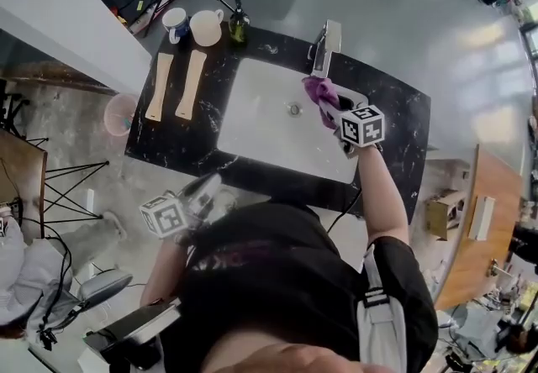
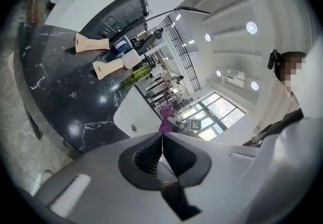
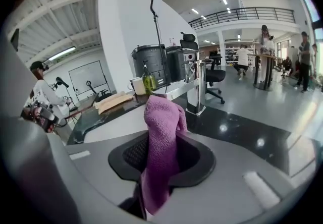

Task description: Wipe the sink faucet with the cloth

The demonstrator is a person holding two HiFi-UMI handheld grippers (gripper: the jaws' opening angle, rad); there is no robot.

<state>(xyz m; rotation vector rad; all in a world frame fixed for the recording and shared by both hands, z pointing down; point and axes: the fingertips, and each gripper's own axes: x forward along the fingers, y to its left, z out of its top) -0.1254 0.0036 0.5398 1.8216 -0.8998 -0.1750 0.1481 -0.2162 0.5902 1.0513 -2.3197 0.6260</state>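
In the head view the cloth [image 1: 320, 94] covers the tips of the right gripper [image 1: 334, 113]. Whether it touches the faucet [image 1: 326, 44] just ahead cannot be told. In the right gripper view its lower end disappears into the dark slot behind the jaws. Far ahead of the left gripper [image 2: 162, 138], the faucet is too small to make out.

I have open room over the white sink basin [image 1: 252, 119], left of the faucet [image 1: 328, 48], which stands upright at the basin's back rim. Further left, two cups [image 1: 206, 27] and a bottle [image 1: 239, 24] crowd the back edge of the black counter [image 1: 395, 111]. Two wooden boards [image 1: 192, 83] lie flat beside the basin.
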